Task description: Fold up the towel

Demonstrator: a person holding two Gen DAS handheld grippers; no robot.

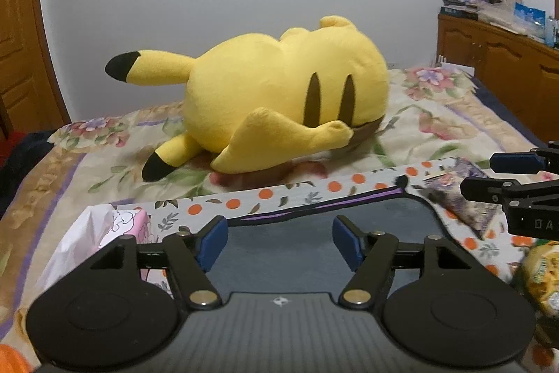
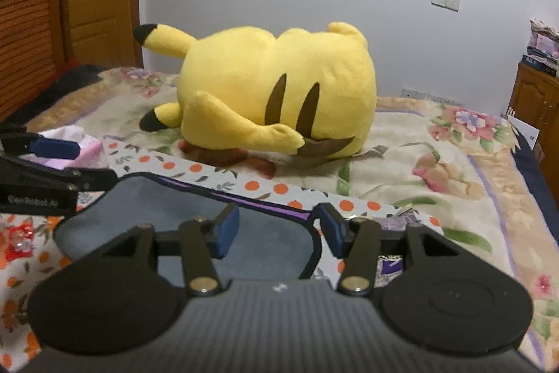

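Our left gripper (image 1: pixel 279 242) and right gripper (image 2: pixel 279 229) both hang with fingers apart, holding nothing. Directly beneath lies the flat grey-blue towel with dark, purple-trimmed edging (image 1: pixel 314 233), long axis left to right, one gripper over each end, on an orange-dotted cloth (image 2: pixel 279 189). Beyond it, a yellow plush toy (image 1: pixel 279 93) rests on the floral bedspread (image 1: pixel 436 114).

left gripper (image 2: pixel 52 149): "GenRobot.AI" | right gripper (image 1: pixel 510 177): "DA", cut off

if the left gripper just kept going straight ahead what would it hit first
Probably the far edge of the grey towel under the open left gripper, then the orange-dotted cloth. If it passes above those, the yellow plush; depth is unclear.
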